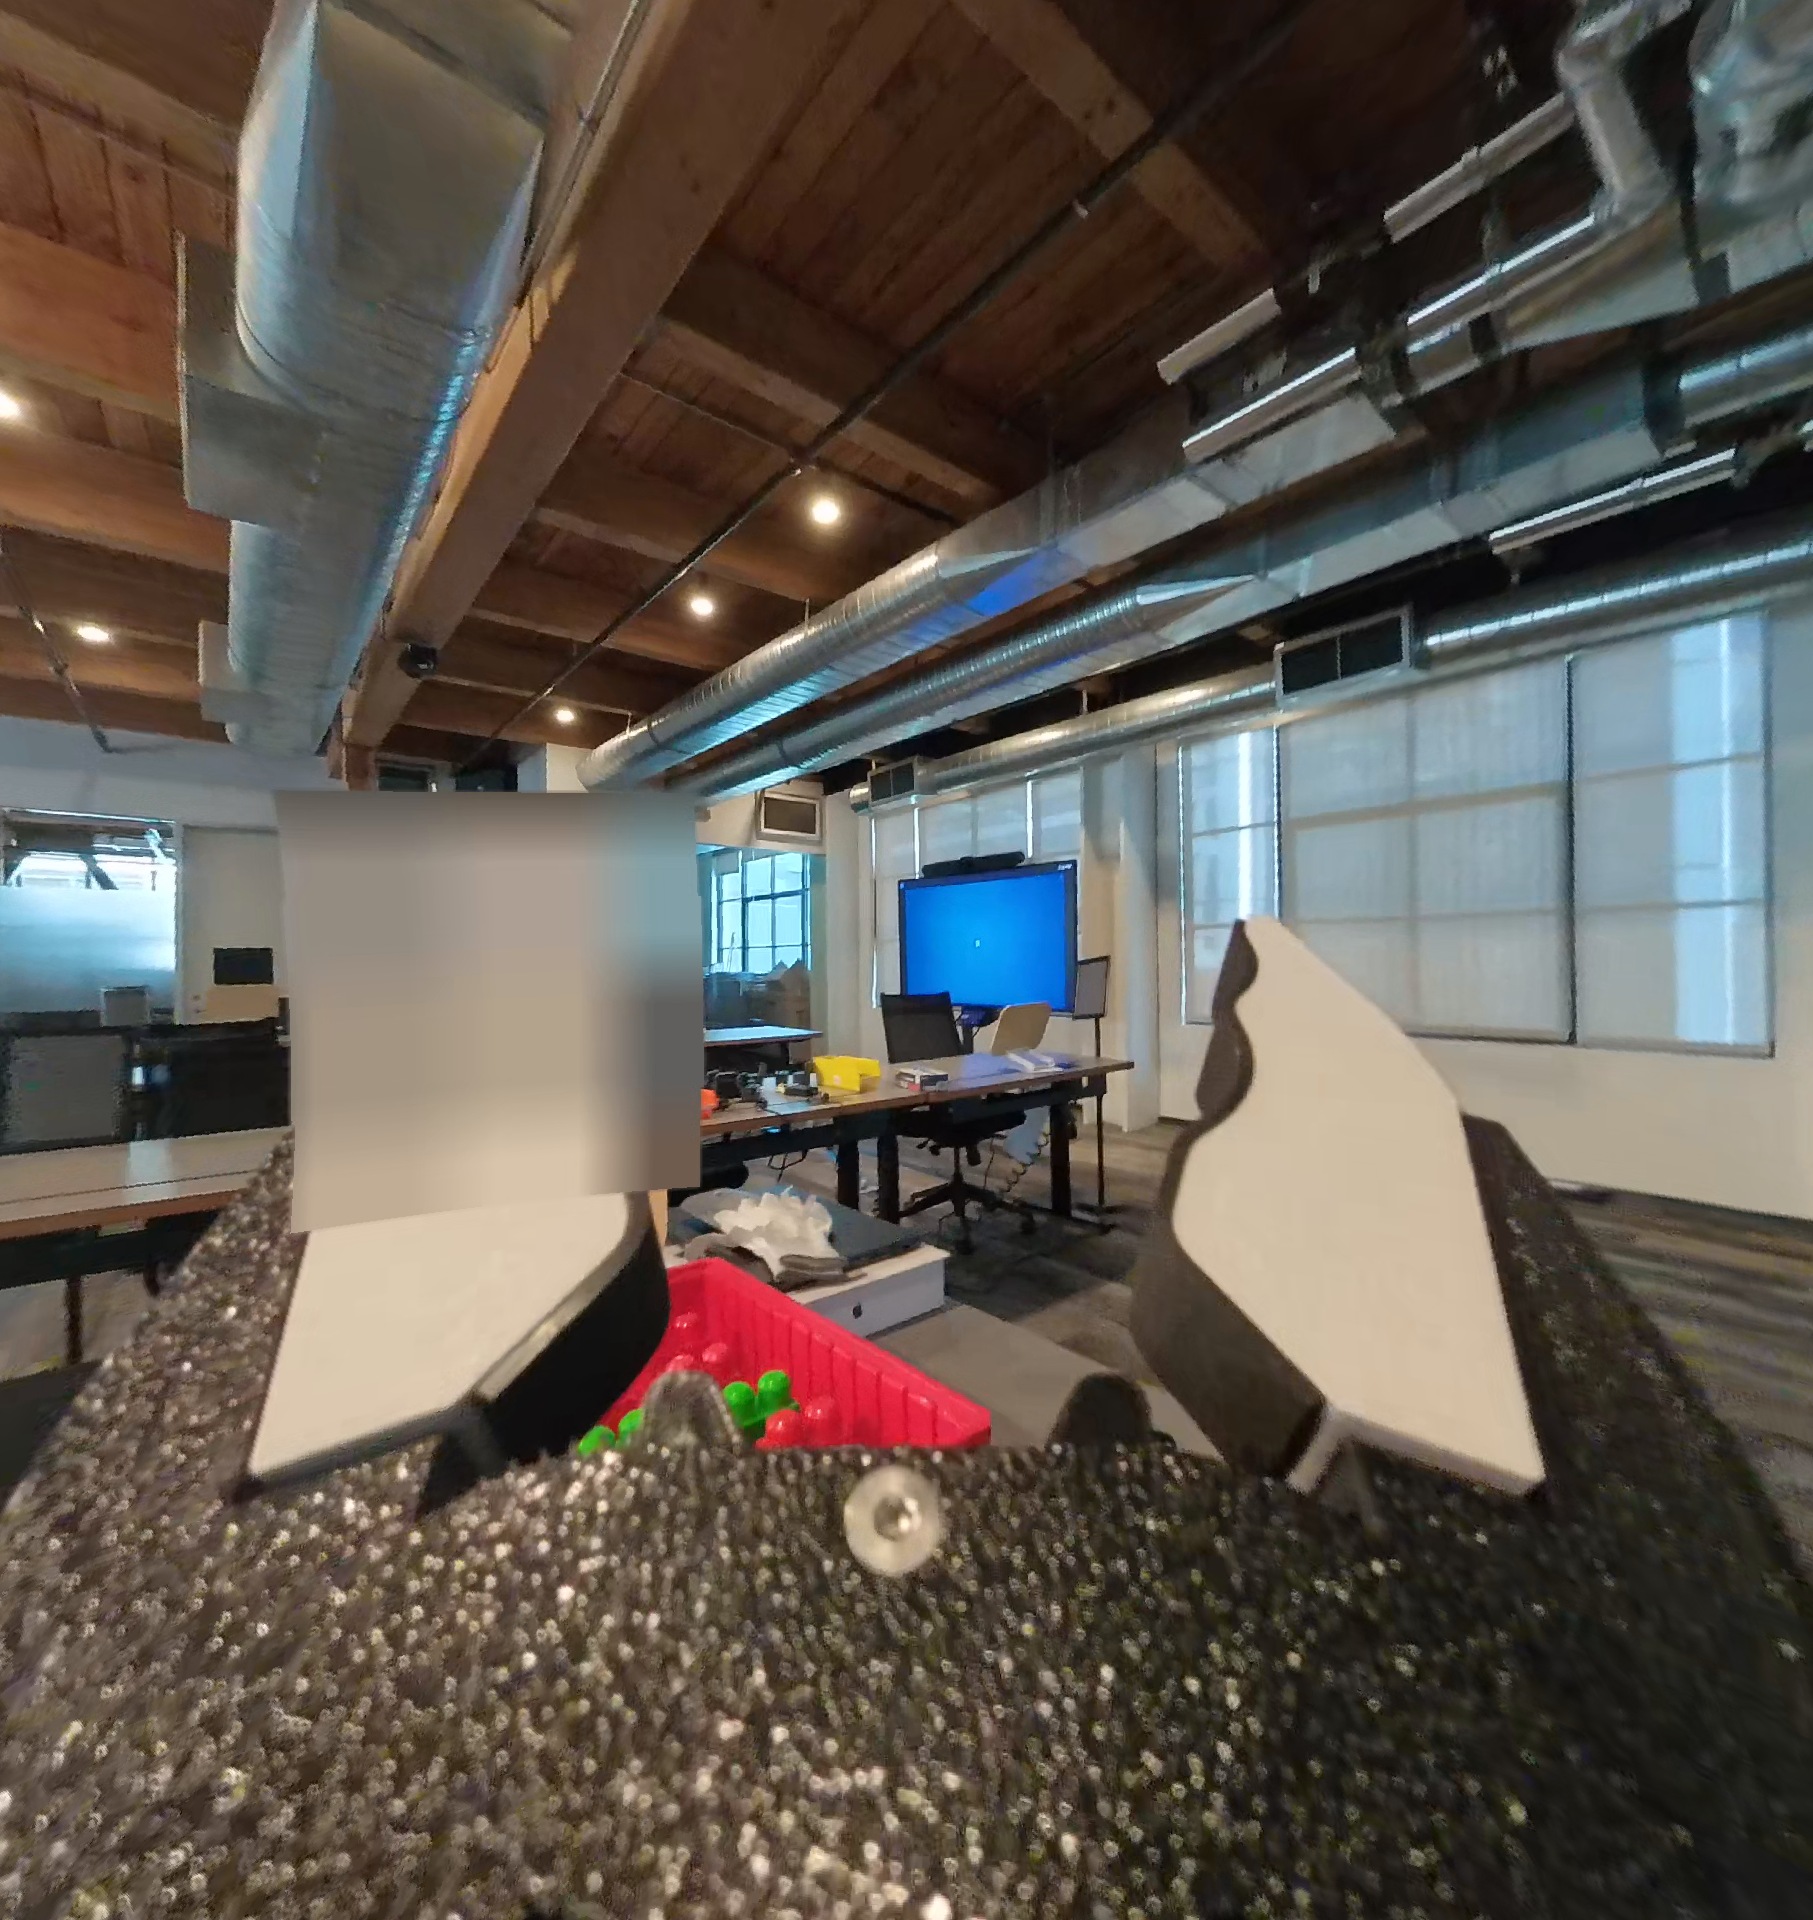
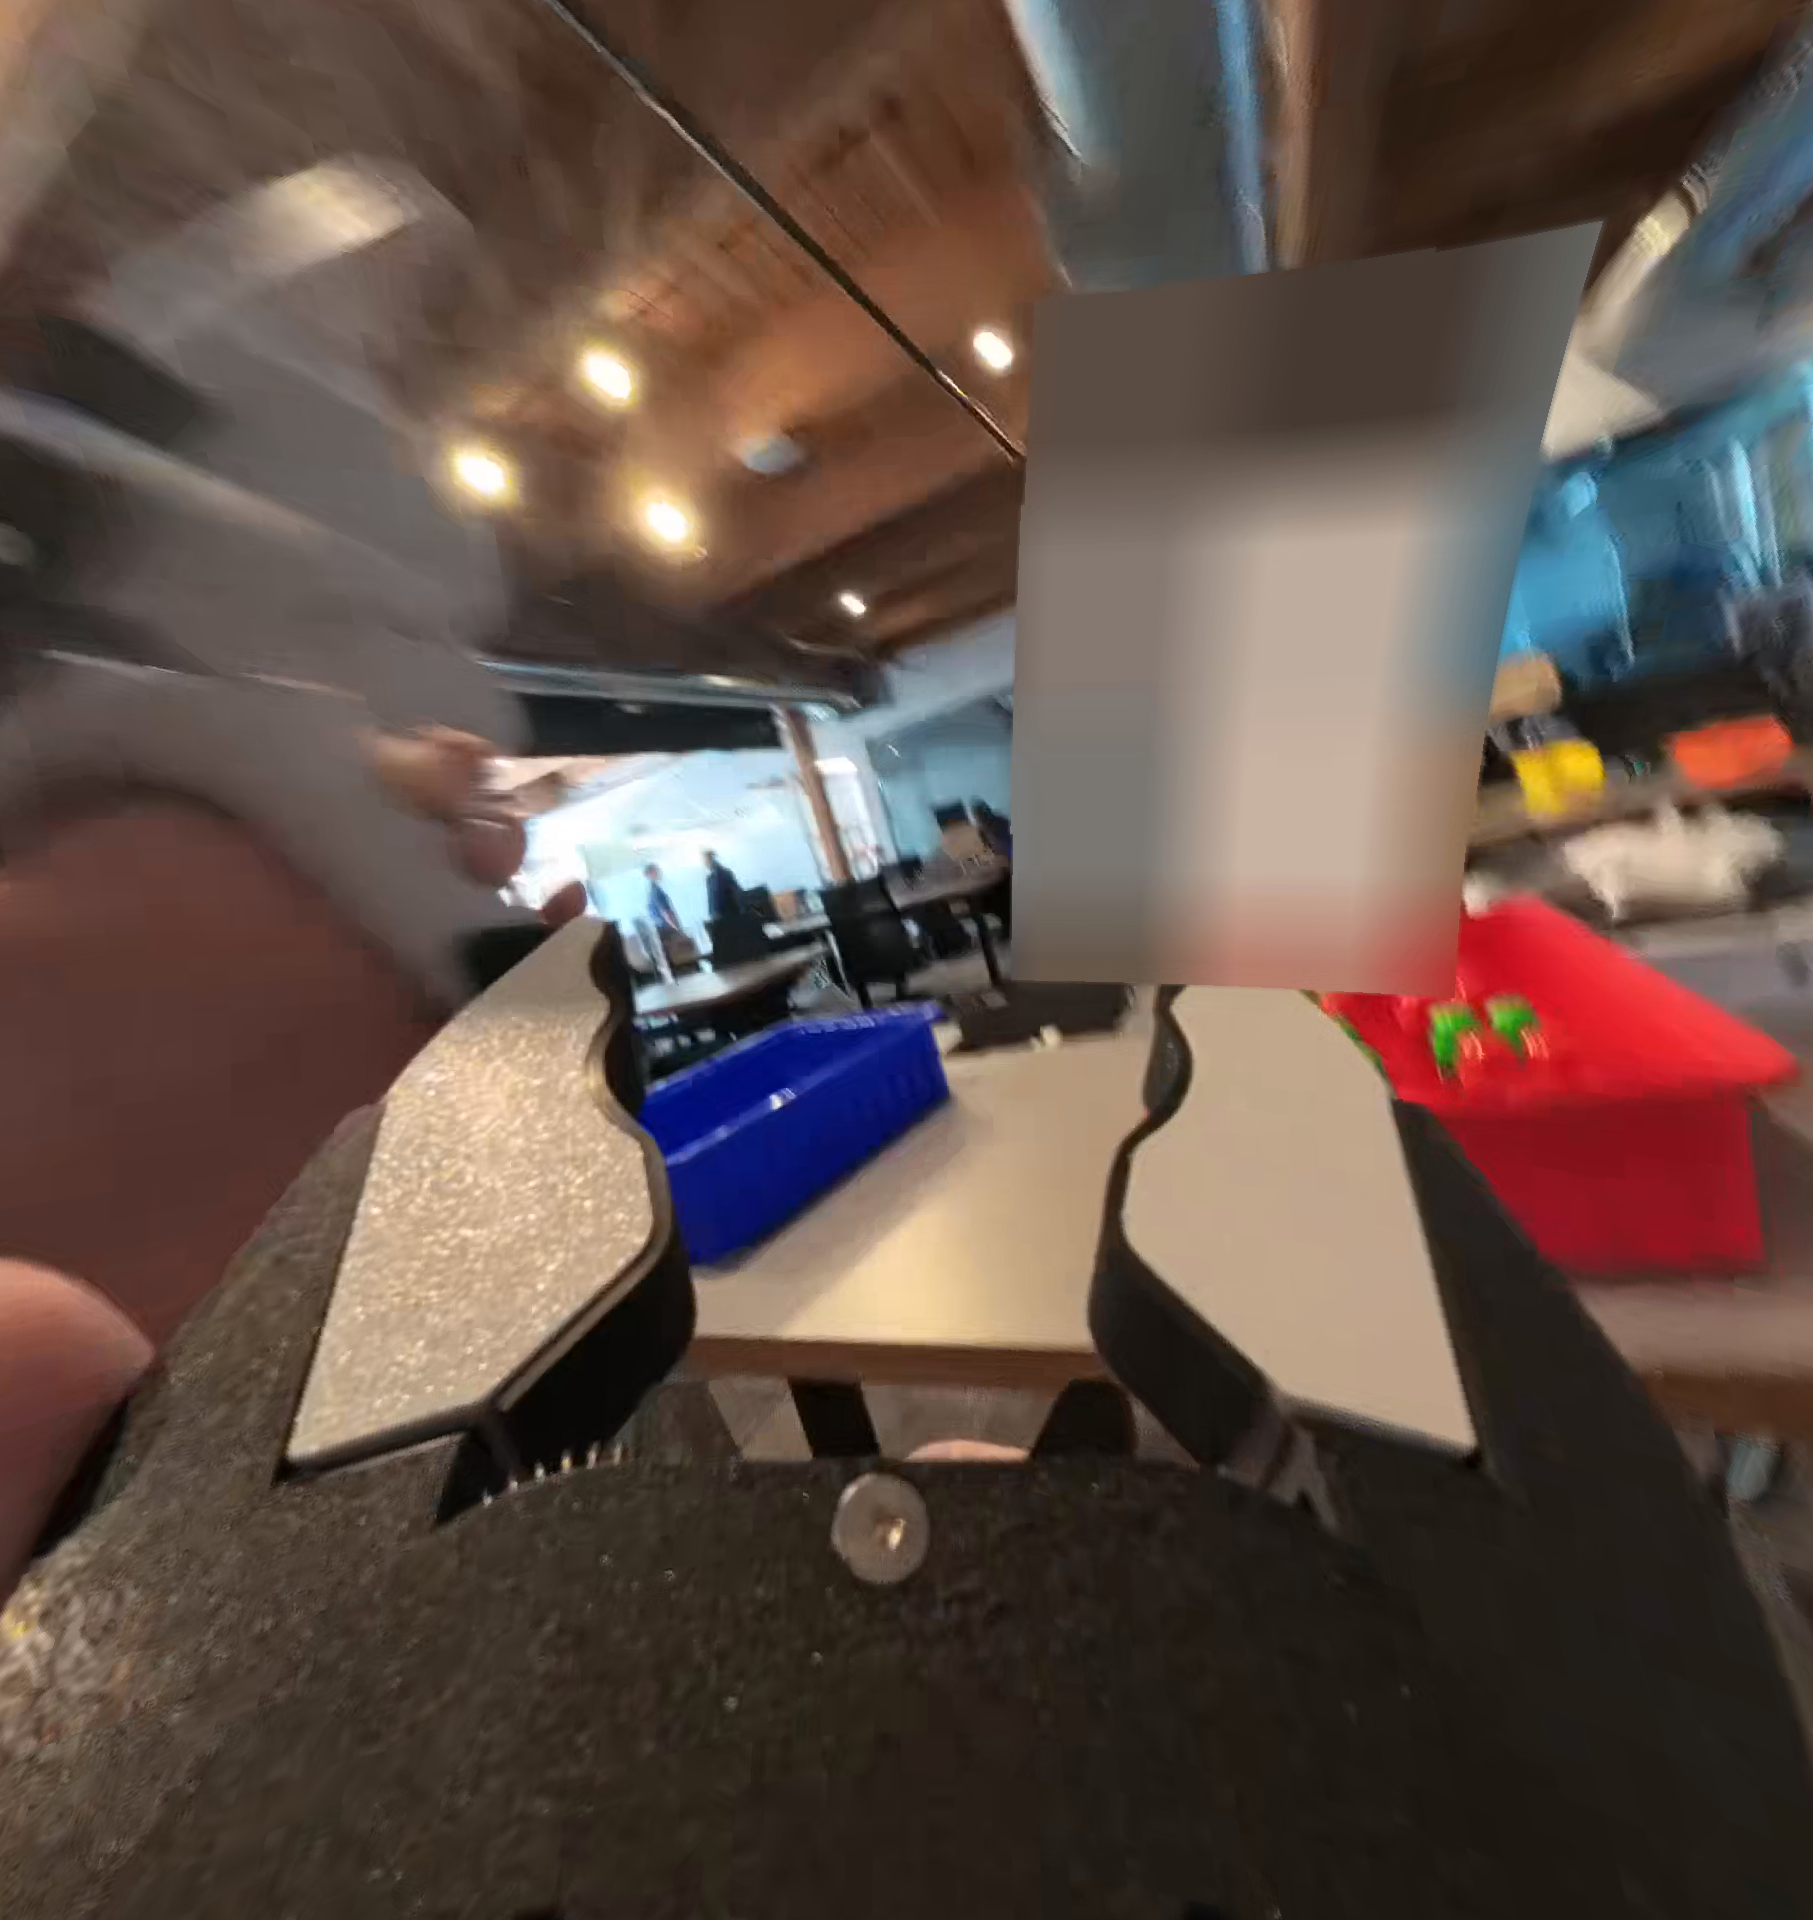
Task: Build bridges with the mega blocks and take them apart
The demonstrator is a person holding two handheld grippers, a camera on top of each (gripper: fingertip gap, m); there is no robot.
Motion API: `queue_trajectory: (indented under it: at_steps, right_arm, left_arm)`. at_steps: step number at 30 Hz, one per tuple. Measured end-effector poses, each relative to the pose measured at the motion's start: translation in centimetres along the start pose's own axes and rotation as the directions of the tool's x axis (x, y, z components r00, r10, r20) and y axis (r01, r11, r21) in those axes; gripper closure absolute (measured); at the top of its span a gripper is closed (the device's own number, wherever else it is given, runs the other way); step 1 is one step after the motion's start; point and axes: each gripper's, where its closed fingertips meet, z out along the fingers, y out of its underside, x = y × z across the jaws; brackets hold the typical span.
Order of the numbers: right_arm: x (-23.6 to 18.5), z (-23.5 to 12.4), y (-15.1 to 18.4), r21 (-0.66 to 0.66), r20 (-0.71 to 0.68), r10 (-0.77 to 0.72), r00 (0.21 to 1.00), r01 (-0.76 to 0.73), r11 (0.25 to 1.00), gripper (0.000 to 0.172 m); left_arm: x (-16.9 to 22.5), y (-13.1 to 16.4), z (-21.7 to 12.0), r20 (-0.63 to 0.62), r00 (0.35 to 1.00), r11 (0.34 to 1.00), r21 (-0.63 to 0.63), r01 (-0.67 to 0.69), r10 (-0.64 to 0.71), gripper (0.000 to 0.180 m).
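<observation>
Red plastic shows low in the left wrist view: a red bin [image 1: 829, 1361] sits between the wide-spread fingers of the left gripper [image 1: 943, 1091], beyond them and not touched by either. Green and red blocks [image 1: 767, 1397] lie inside it, partly hidden by the gripper body. Nothing is between the pads; the left finger's tip is covered by a blurred patch, while the right finger [image 1: 1328, 1195] stands clear against the windows. Farther off are desks, a black chair [image 1: 928, 1039] and a blue screen [image 1: 988, 938], with metal ducts under a wooden ceiling.

From the right wrist view, going left to right: a thumb [image 2: 19, 1371] rests at the gripper's edge, and a blurred sleeve and hand [image 2: 466, 790] cross above it. The right gripper [image 2: 886, 1023] is held wide apart with nothing in its grasp. Between its fingers lies a grey table [image 2: 902, 1247], with a blue bin [image 2: 798, 1122] standing on it just beside the left finger [image 2: 497, 1195]; its contents cannot be made out. Beyond the right finger, the red bin [image 2: 1588, 1143] stands on the table, green blocks [image 2: 1484, 1029] showing blurred at its rim.
</observation>
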Motion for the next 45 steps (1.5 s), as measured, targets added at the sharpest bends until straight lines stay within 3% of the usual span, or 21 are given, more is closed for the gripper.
queue_trajectory:
  at_steps: [5,9,16,28,45]
  right_arm:
    - [-5.2,-0.7,-2.7,0.075,0.153,-0.032,0.988,0.021,0.997,0.079]
    - [-9.1,-0.9,-3.0,0.087,0.249,-0.061,0.967,0.041,0.995,0.087]
    - [-12.6,-1.3,-2.7,0.076,0.274,-0.14,0.952,0.123,0.989,0.091]
    - [-13.5,-2.3,-2.9,0.098,0.307,-0.137,0.942,0.112,0.989,0.095]
    - [-12.2,-1.9,-2.2,0.084,0.248,-0.176,0.953,0.159,0.984,0.097]
  left_arm:
    - [-2.3,-1.4,-0.3,-0.017,0.997,0.997,0.009,0.08,-0.08,0.068]
    - [-3.2,-1.5,-0.3,-0.035,0.993,0.994,-0.007,0.111,-0.111,0.068]
    - [-3.8,-0.6,0.1,-0.061,0.983,0.984,-0.054,0.169,-0.172,0.069]
    - [-1.9,0.1,-0.1,-0.104,0.982,0.985,-0.087,0.146,-0.155,0.07]
    - [-1.4,1.8,0.0,-0.131,0.976,0.98,-0.117,0.16,-0.175,0.072]
